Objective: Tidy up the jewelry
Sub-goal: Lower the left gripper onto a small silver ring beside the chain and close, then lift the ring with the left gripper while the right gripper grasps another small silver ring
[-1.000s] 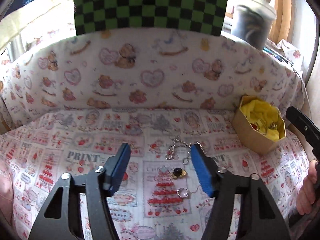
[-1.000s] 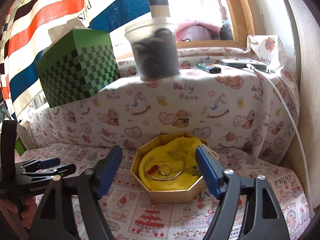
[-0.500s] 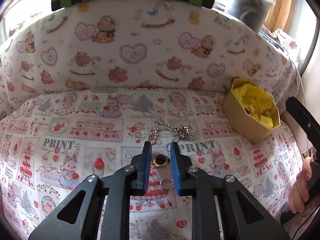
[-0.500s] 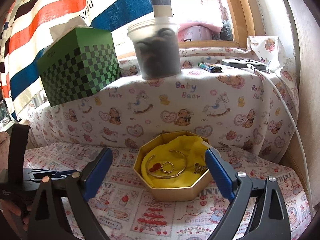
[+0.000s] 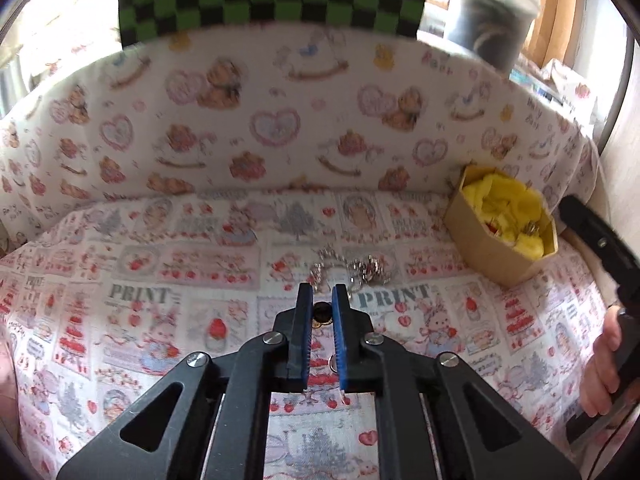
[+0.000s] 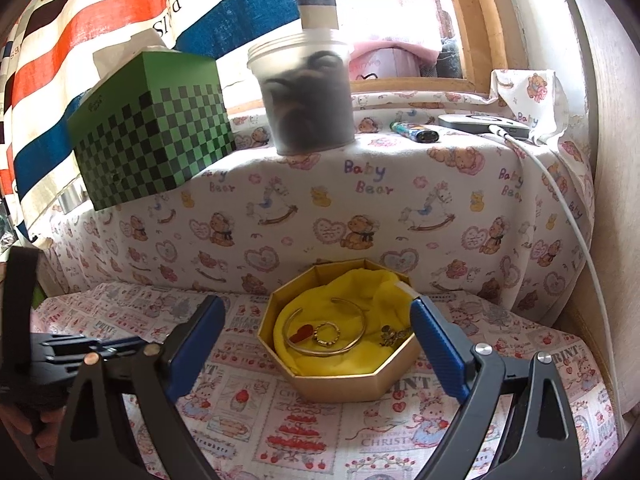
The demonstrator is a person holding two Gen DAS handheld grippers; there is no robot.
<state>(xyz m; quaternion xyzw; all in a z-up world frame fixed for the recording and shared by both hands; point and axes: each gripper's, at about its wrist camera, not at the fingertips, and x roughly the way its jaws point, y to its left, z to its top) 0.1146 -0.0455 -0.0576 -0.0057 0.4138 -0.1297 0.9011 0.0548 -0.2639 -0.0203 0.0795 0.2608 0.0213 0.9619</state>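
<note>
My left gripper (image 5: 322, 300) is shut on a small gold ring with a black stone (image 5: 321, 312), held just above the printed cloth. A silver chain (image 5: 352, 270) lies on the cloth just beyond the fingertips. A small clear ring (image 5: 332, 362) shows between the fingers, lower down. The gold octagonal box (image 6: 340, 372) with yellow lining holds a bangle (image 6: 326, 330), a ring (image 6: 327, 334) and a dark charm (image 6: 394, 336). It also shows in the left wrist view (image 5: 502, 224) at the right. My right gripper (image 6: 316, 344) is open and empty, in front of the box.
A raised ledge covered in teddy-bear cloth (image 6: 400, 208) runs behind the work area. On it stand a green checkered box (image 6: 152, 140) and a plastic tub (image 6: 308, 96), with a lighter (image 6: 414, 132) and a grey device with a white cable (image 6: 484, 126).
My left gripper has closed from wide open onto the black-stone ring and has lifted back a little. My right gripper has opened wider and stays near the box.
</note>
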